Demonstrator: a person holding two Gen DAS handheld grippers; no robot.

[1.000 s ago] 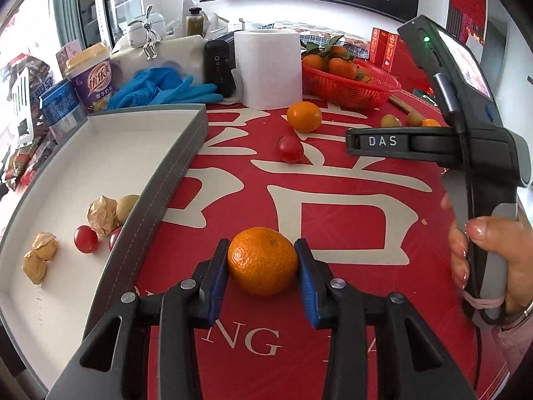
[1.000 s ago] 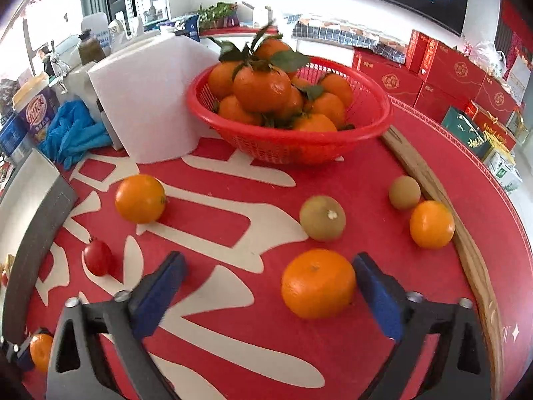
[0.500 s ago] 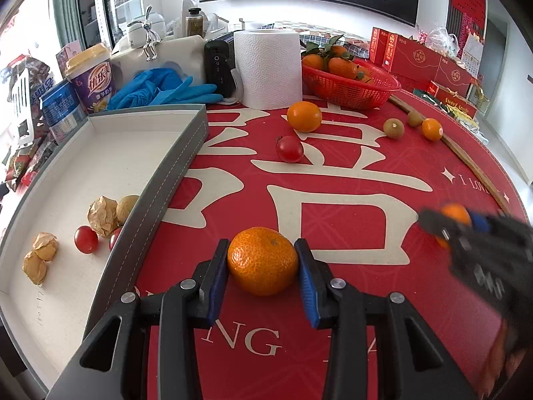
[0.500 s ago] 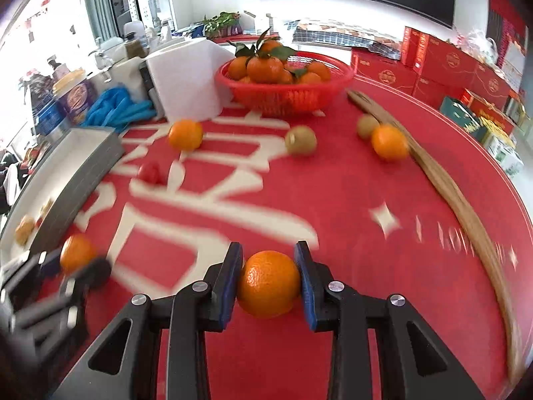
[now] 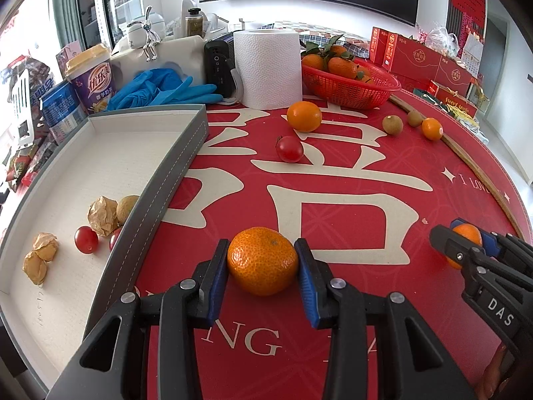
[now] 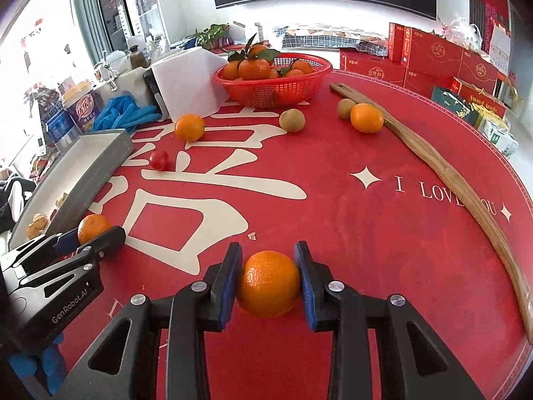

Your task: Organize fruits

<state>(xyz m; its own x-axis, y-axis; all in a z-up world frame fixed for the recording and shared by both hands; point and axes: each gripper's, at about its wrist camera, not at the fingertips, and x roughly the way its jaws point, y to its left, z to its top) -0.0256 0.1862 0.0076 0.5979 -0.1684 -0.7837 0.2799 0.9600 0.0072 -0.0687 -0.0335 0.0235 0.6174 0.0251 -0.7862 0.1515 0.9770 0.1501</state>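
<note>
My left gripper [image 5: 263, 263] is shut on a tangerine [image 5: 262, 260] just above the red mat, right of the grey tray [image 5: 160, 173]. It also shows in the right wrist view [image 6: 90, 233]. My right gripper [image 6: 268, 283] is shut on an orange [image 6: 268, 283] over the mat's near right part; it also shows in the left wrist view [image 5: 466, 236]. Loose on the mat lie an orange [image 5: 303, 116], a cherry tomato [image 5: 289, 148], two brown fruits [image 5: 392, 124] and a small orange [image 5: 431, 128]. The tray holds cherry tomatoes [image 5: 86, 239] and husked fruits [image 5: 103, 216].
A red basket [image 5: 349, 83] of leafy tangerines stands at the back beside a paper towel roll [image 5: 266, 66]. Blue gloves [image 5: 160, 90], cups and boxes crowd the back left. A wooden stick [image 6: 433, 166] lies along the mat's right edge. Red gift boxes [image 6: 433, 56] stand behind.
My right gripper closed on the orange near the basket and carried it back to the mat's near right side. My left gripper has stayed still with its tangerine.
</note>
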